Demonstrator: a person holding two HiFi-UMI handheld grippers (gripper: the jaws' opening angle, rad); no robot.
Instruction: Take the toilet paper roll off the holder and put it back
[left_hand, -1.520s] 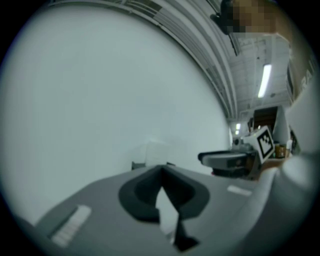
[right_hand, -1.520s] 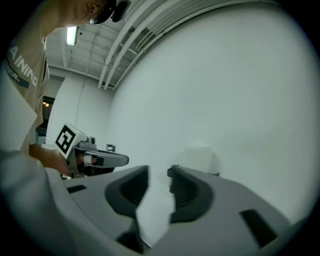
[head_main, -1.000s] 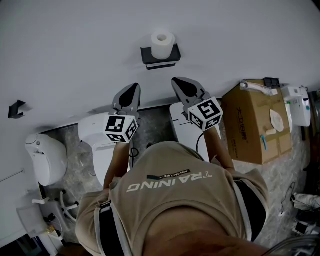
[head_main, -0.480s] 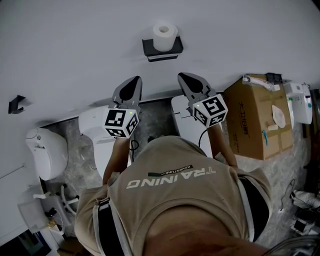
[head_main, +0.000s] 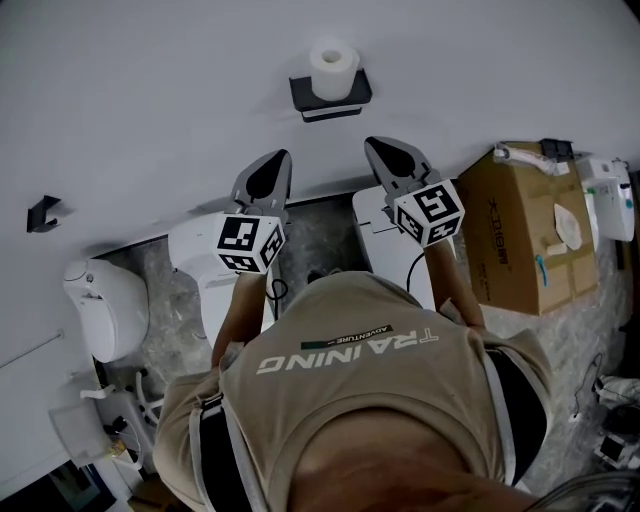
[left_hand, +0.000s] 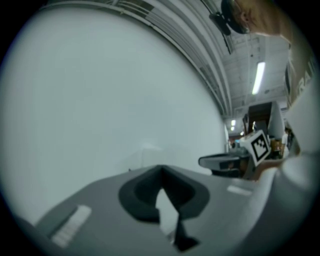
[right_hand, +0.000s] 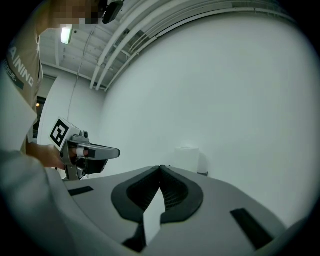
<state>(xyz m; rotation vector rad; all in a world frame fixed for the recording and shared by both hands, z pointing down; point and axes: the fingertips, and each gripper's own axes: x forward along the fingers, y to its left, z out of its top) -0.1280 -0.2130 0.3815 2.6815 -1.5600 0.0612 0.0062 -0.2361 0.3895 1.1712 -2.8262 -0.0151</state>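
The toilet paper roll (head_main: 333, 68), round and white, is being held up by a flat black holder (head_main: 330, 97), ahead of both grippers. The left gripper (head_main: 268, 178) and right gripper (head_main: 390, 160) are being pressed together, empty.

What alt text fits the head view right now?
A toilet paper roll stands on a dark wall holder, untouched. Below it, the left gripper and right gripper point at the wall, jaws shut and empty. Toilets and a cardboard box line the floor.
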